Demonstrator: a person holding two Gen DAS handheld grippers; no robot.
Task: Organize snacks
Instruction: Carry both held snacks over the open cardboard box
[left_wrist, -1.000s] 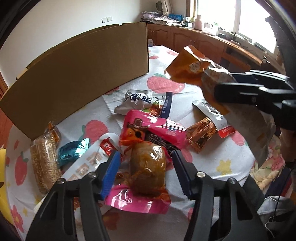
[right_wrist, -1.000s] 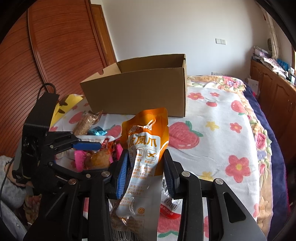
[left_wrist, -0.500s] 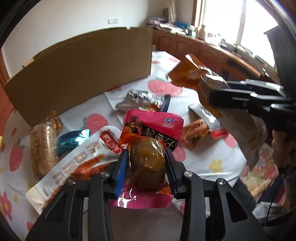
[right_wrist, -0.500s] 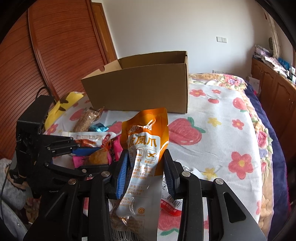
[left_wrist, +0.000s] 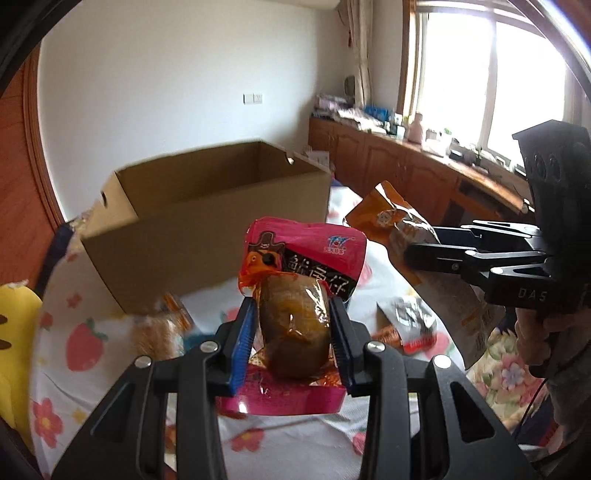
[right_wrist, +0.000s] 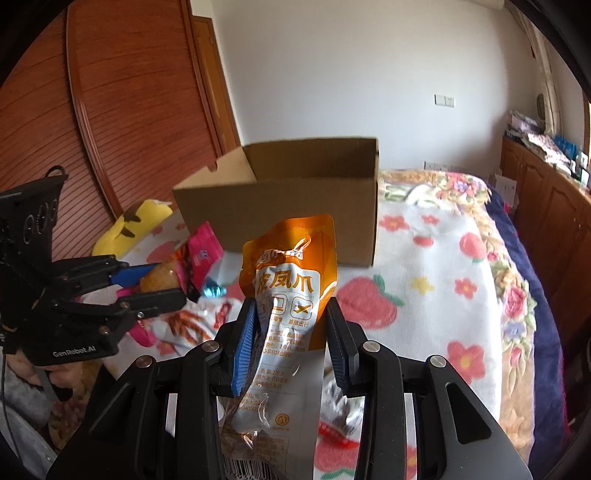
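Observation:
My left gripper (left_wrist: 293, 332) is shut on a pink snack packet (left_wrist: 306, 258) with a brown lump inside and holds it up off the bed. It also shows in the right wrist view (right_wrist: 151, 284). My right gripper (right_wrist: 290, 339) is shut on an orange and white snack pouch (right_wrist: 291, 280), held upright; it also shows in the left wrist view (left_wrist: 417, 251). An open, empty-looking cardboard box (left_wrist: 207, 210) stands behind both, also seen in the right wrist view (right_wrist: 291, 206).
Several snack packets lie on the fruit-patterned bedspread (right_wrist: 424, 295), among them a teal one (right_wrist: 214, 290) and a white one with red print (right_wrist: 192, 325). A yellow plush toy (right_wrist: 136, 225) lies left. Wooden cabinets (left_wrist: 399, 166) stand right.
My left gripper has closed on the pink packet and lifted it off the bed toward the box. My right gripper has risen a little, still holding the orange pouch.

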